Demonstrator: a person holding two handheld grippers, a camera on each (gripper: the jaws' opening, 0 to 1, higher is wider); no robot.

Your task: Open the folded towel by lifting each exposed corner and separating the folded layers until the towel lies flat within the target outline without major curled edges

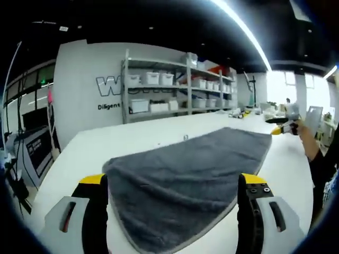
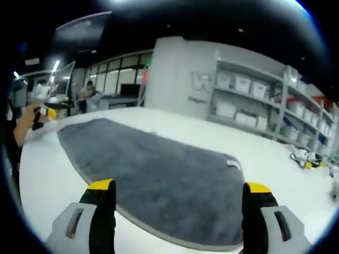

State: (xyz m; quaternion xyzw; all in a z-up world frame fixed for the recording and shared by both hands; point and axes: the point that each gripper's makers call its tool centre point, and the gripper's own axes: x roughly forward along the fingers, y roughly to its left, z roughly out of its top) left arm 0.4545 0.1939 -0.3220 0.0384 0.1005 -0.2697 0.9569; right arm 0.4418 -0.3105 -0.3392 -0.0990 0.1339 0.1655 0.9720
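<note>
Fingers of the left gripper stand wide apart, holding nothing, above the grey towel's near edge. The right gripper likewise gapes empty over the towel, which lies spread flat on the white tabletop. Beyond the towel, shelves carry white bins.

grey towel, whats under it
The grey towel lies spread on the white table, which shows bare all around it. Whatever is beneath the cloth, including any target outline, is covered and cannot be seen.
</note>
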